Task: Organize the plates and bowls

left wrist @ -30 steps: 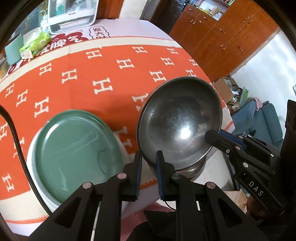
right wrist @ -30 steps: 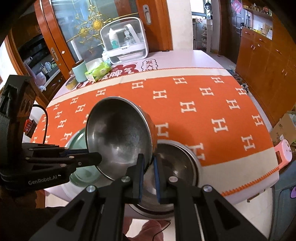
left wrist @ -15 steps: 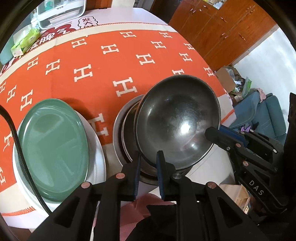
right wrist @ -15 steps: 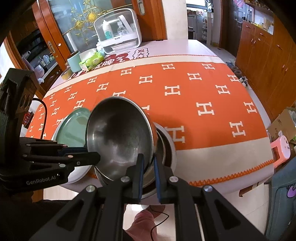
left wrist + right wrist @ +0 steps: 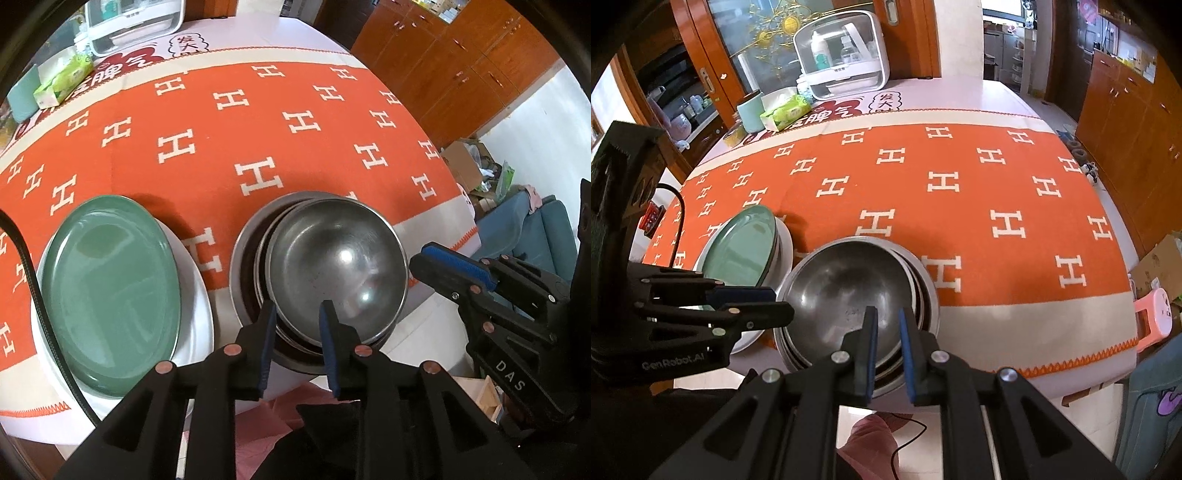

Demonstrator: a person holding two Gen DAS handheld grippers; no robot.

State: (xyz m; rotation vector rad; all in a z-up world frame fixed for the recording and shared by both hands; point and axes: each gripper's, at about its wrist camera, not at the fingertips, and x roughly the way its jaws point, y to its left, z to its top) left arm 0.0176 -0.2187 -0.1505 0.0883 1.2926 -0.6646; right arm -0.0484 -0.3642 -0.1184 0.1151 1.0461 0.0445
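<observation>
Resting nested in the bowl stack [image 5: 243, 273] at the table's [image 5: 221, 155] near edge, the steel bowl [image 5: 336, 266] is being released: left gripper [image 5: 297, 334] spreading, right gripper [image 5: 886, 332] showing a narrow gap, neither pinching.

Two stacked plates [image 5: 110, 280], about three nested steel bowls [image 5: 336, 273], one tissue pack [image 5: 62, 79]

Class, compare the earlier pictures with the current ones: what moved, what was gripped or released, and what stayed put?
The steel bowl, earlier held tilted above the table by both tongs, has come down into the stack of steel bowls. The left tongs are opening, their pads clear of its rim; the right tongs have a gap between their pads too. The green plate remains on the white plate.
</observation>
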